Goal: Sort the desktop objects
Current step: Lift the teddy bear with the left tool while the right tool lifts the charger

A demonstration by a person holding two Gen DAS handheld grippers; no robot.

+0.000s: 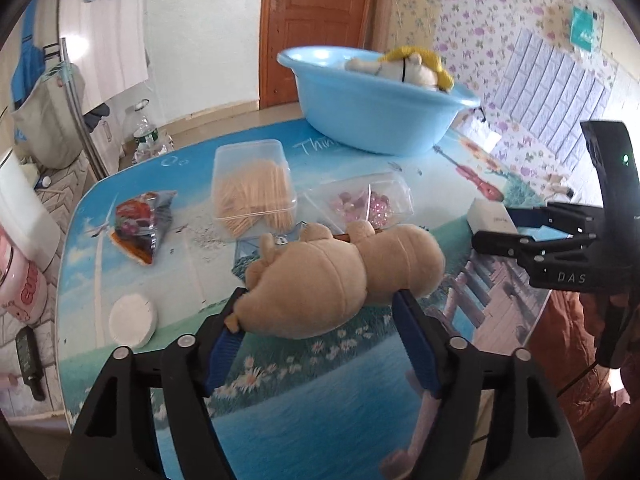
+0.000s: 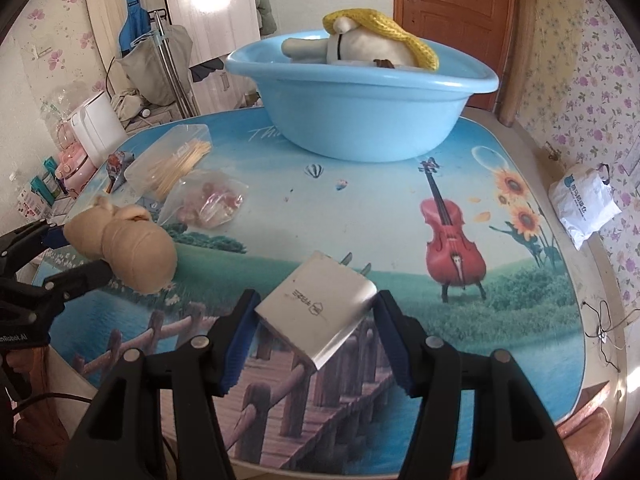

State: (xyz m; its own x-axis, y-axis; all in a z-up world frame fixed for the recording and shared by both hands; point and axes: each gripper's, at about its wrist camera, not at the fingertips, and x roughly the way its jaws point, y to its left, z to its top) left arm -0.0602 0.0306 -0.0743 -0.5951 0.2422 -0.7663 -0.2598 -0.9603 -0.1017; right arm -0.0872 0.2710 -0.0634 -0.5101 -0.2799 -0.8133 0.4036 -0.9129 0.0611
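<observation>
A tan plush toy [image 1: 320, 276] lies between the fingers of my left gripper [image 1: 320, 298], just over the picture-printed table [image 2: 360, 220]. The blue pads stand close at its sides without squeezing it, so the gripper is open. From the right wrist view the same plush toy [image 2: 120, 248] sits between the left gripper's [image 2: 78, 252] jaws. My right gripper [image 2: 316, 300] is shut on a white plug charger [image 2: 320, 312], held tilted with its prongs pointing away. At the back stands a blue basin [image 2: 360, 120] holding a white plush with a yellow scarf [image 2: 368, 48].
A clear box of toothpicks [image 1: 256, 184], a bag of pink beads [image 1: 360, 204], a snack packet [image 1: 140, 228] and a white round pad [image 1: 132, 320] lie on the table's left half. A white plastic bag [image 2: 584, 204] lies on the floor right of the table.
</observation>
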